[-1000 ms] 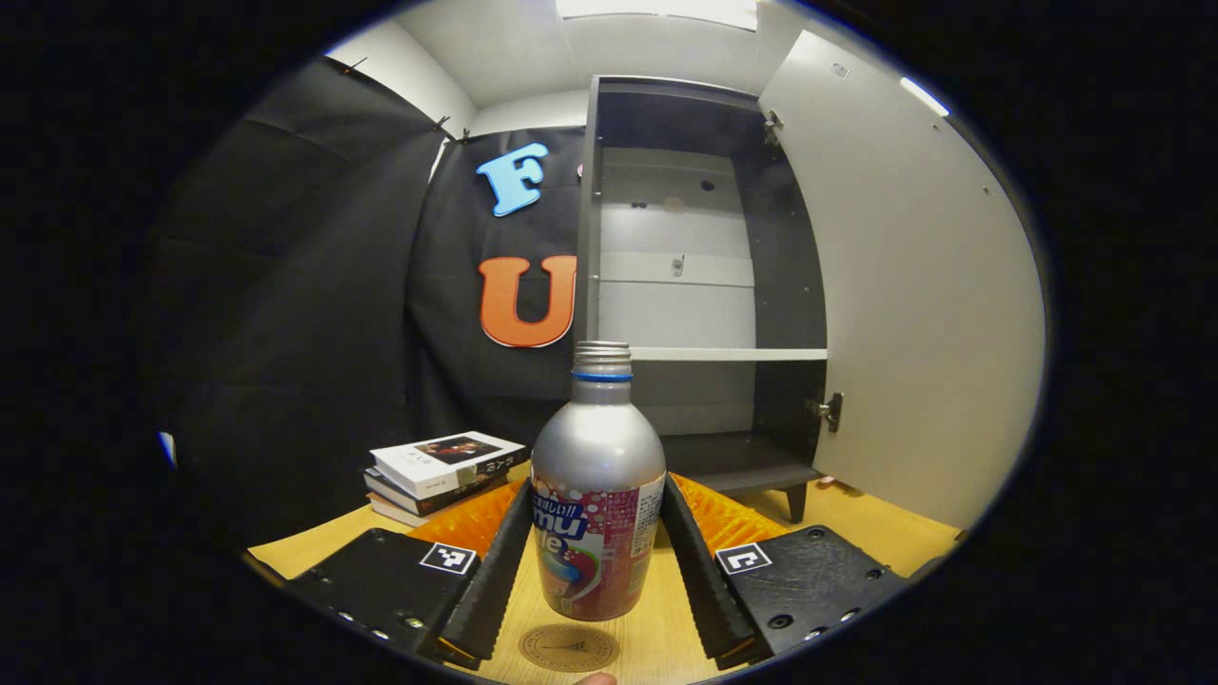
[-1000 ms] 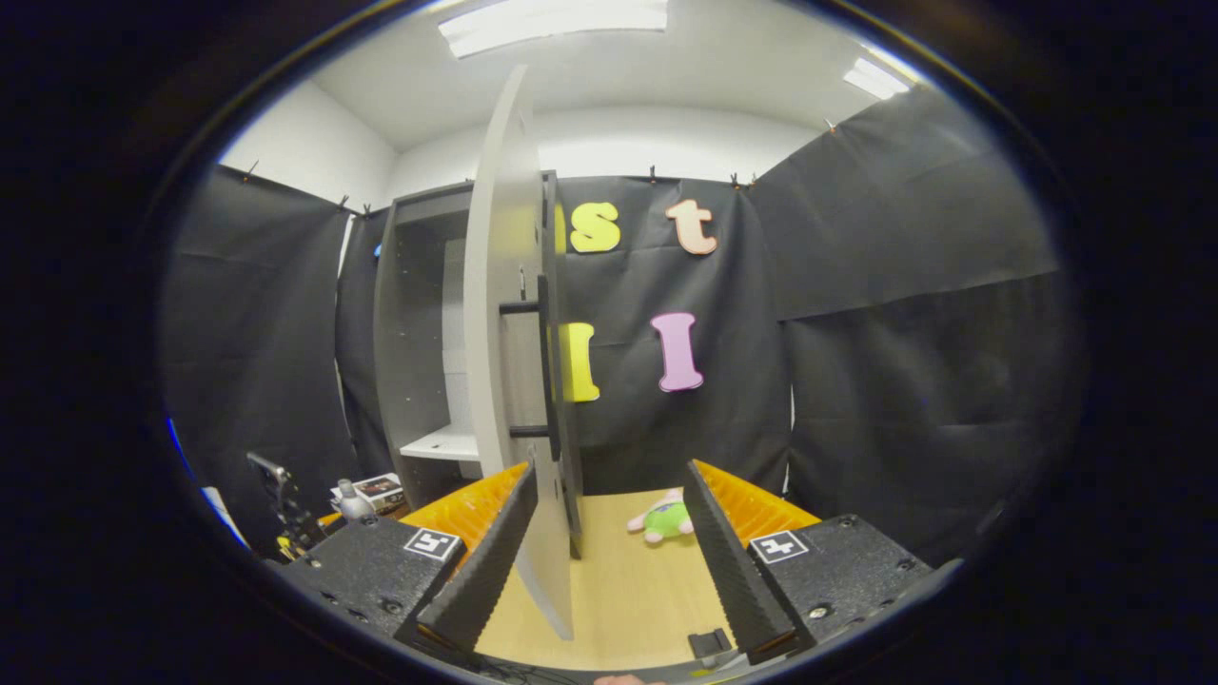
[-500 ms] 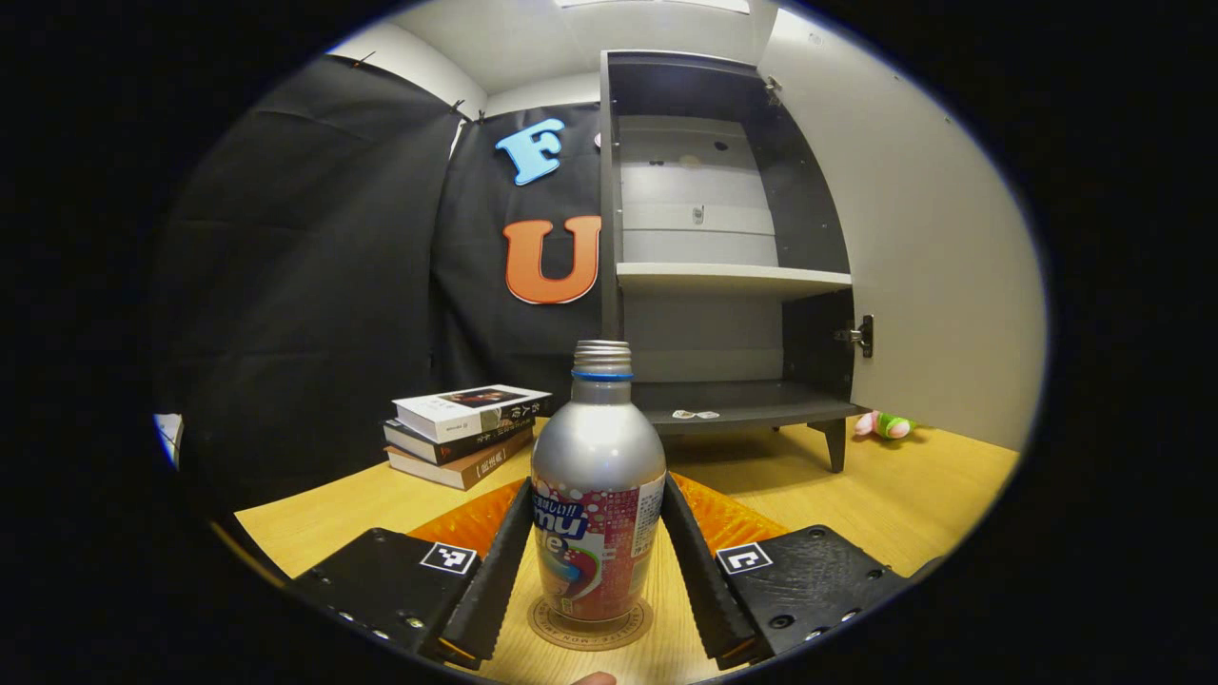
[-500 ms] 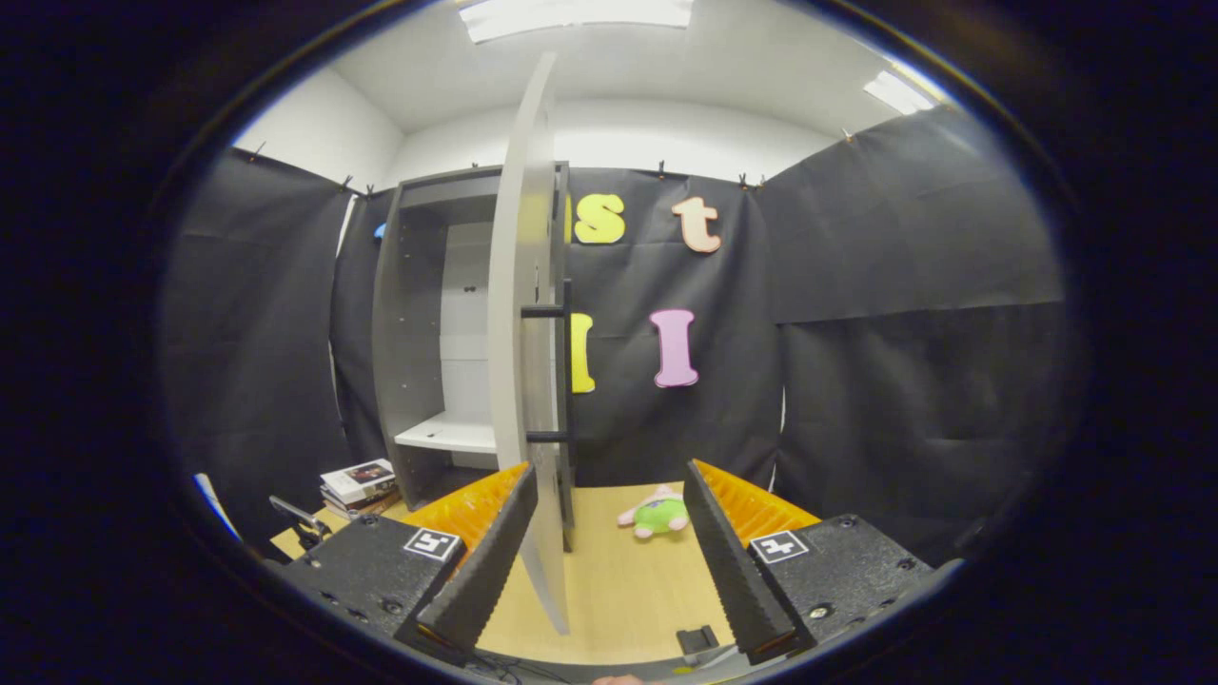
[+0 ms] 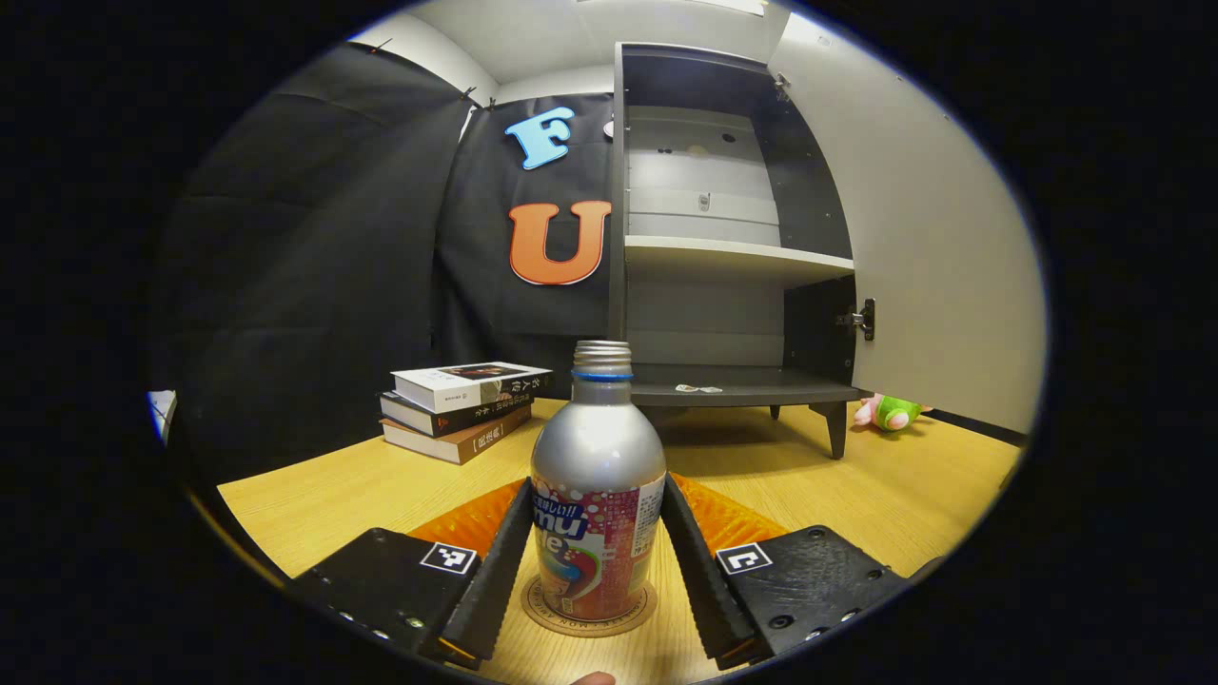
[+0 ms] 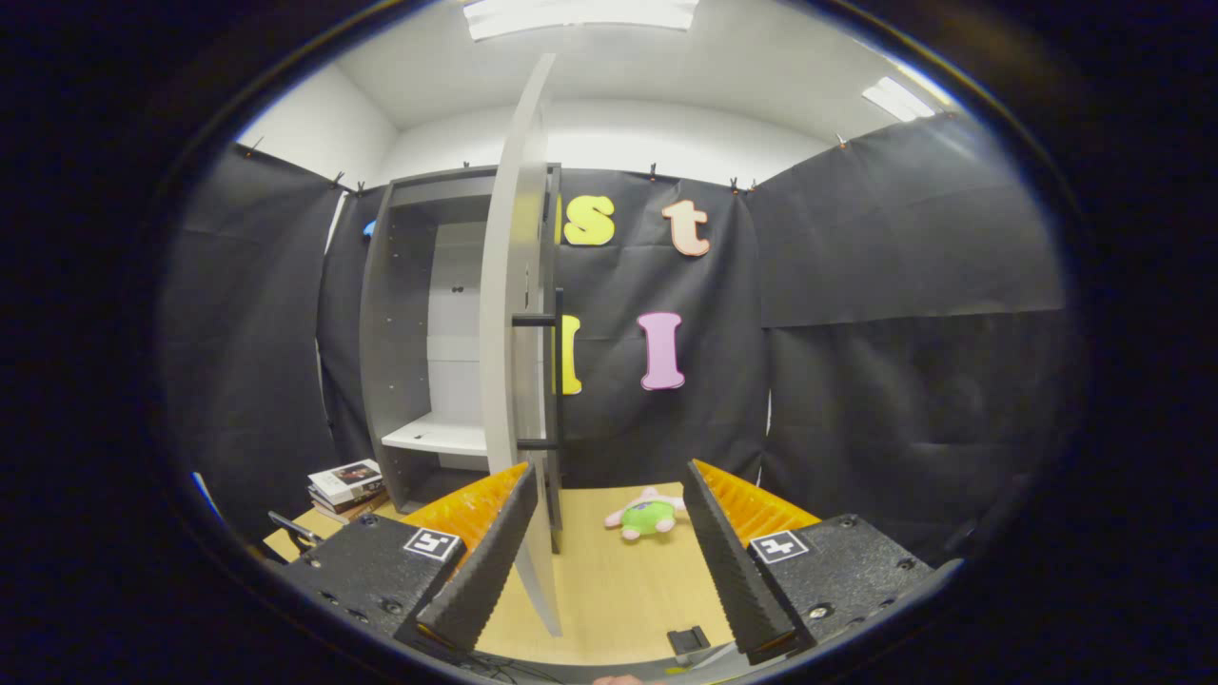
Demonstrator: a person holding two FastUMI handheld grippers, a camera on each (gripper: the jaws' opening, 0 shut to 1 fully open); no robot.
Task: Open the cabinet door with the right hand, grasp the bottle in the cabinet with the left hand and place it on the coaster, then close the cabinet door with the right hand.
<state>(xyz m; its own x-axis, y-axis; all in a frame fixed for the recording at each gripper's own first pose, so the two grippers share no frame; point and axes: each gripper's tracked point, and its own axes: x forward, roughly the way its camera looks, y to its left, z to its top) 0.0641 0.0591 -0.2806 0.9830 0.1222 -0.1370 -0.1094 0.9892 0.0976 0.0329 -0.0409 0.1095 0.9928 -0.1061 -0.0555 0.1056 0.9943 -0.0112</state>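
The silver aluminium bottle with a red label (image 5: 598,495) is standing upright on the round brown coaster (image 5: 588,612) on the wooden table (image 5: 333,495). The left gripper (image 5: 596,561) is pressing both fingers against its sides. Behind, the grey cabinet (image 5: 709,238) is standing open, its white door (image 6: 514,333) beside the empty, wide-open right gripper (image 6: 604,561).

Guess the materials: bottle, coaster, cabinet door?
Bottle: likely aluminium; brushed silver shoulder with soft glare, printed glossy label wrap below.
Coaster: probably cork or wood; matte tan disc with dark printed ring.
Cabinet door: looks like laminated board; flat matte light-grey face, metal hinge.
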